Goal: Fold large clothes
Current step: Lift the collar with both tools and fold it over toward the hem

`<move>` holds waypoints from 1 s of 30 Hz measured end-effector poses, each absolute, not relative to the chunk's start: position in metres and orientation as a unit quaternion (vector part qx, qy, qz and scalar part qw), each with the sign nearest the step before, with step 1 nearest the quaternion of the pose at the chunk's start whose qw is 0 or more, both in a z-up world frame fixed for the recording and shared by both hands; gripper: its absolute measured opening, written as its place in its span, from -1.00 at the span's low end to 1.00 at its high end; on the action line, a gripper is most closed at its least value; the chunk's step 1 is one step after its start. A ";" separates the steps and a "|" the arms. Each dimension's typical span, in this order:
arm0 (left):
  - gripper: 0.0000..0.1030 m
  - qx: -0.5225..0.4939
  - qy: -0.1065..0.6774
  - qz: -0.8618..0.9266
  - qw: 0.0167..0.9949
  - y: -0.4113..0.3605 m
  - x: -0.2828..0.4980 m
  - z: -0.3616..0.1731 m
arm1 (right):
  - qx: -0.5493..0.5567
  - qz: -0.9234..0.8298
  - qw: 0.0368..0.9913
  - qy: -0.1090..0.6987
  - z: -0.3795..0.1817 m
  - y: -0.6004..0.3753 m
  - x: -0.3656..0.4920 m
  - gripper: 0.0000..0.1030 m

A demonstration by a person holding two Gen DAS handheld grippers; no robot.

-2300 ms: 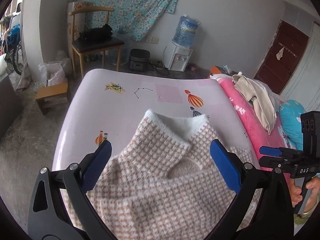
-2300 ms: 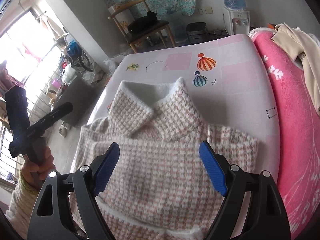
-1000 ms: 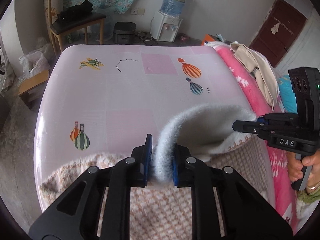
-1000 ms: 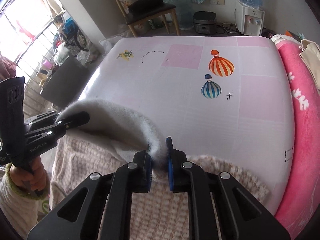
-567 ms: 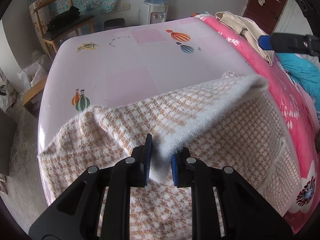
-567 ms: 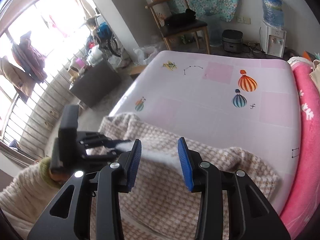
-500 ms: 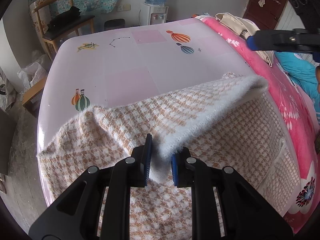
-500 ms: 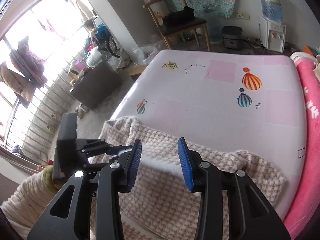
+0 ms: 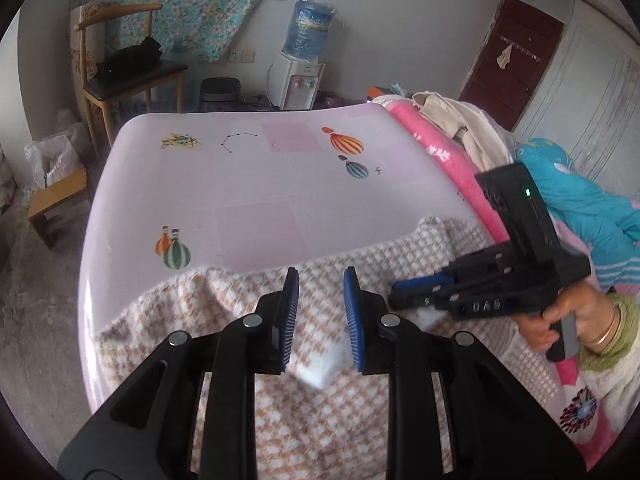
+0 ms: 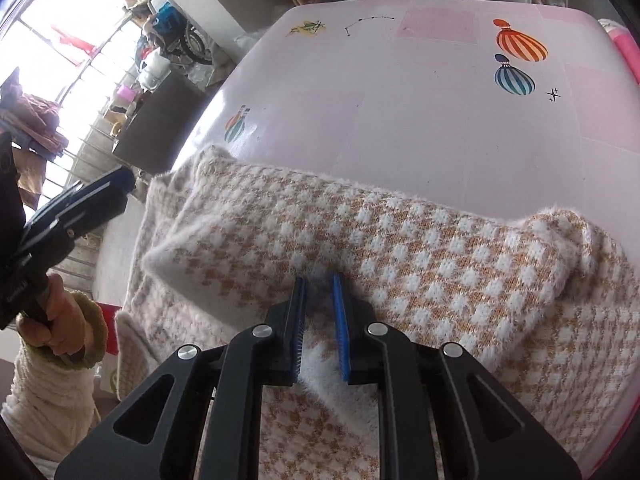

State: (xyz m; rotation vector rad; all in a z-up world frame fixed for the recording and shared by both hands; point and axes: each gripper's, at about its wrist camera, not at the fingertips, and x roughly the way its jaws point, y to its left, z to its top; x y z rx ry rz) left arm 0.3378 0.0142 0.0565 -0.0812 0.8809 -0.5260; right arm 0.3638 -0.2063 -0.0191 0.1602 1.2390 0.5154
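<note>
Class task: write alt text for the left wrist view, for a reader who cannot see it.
The left tool, its blue pads apart, hovers over a beige and white houndstooth knitted sweater folded on a pale pink table printed with balloons. At right, a hand holds the right tool over the sweater; a wooden chair and water dispenser stand behind.
</note>
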 end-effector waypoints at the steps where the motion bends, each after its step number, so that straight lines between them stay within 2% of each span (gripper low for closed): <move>1: -0.58 -0.038 0.429 -0.252 0.866 0.005 0.345 0.052 | 0.062 0.236 0.785 0.570 -0.018 -0.203 0.360 -0.72; 6: -0.56 0.049 0.519 -0.212 0.826 -0.030 0.360 -0.007 | 0.024 0.240 0.787 0.568 -0.021 -0.213 0.329 -0.72; 11: -0.48 0.060 0.495 -0.228 0.836 -0.013 0.338 -0.009 | 0.044 0.229 0.784 0.576 0.000 -0.252 0.302 -0.71; 12: -0.48 0.061 0.494 -0.230 0.836 -0.011 0.336 -0.008 | 0.049 0.228 0.791 0.566 0.013 -0.258 0.301 -0.68; 14: -0.47 0.070 0.489 -0.234 0.837 -0.011 0.333 -0.008 | 0.033 0.221 0.818 0.531 0.040 -0.259 0.301 -0.46; 16: -0.46 0.074 0.487 -0.231 0.839 -0.013 0.334 -0.009 | 0.017 0.210 0.839 0.502 0.055 -0.254 0.308 -0.37; 19: -0.42 0.065 0.482 -0.220 0.846 -0.016 0.334 -0.011 | -0.014 0.194 0.850 0.490 0.044 -0.233 0.332 -0.34; 22: -0.41 0.059 0.475 -0.218 0.850 -0.015 0.330 -0.011 | -0.068 0.169 0.844 0.505 0.005 -0.217 0.352 -0.34; 24: -0.41 0.045 0.475 -0.226 0.850 -0.009 0.327 -0.010 | -0.054 0.174 0.846 0.502 -0.015 -0.224 0.353 -0.32; 30: -0.39 0.020 0.443 -0.247 0.862 0.014 0.316 0.020 | -0.067 0.183 0.846 0.496 -0.008 -0.239 0.318 -0.31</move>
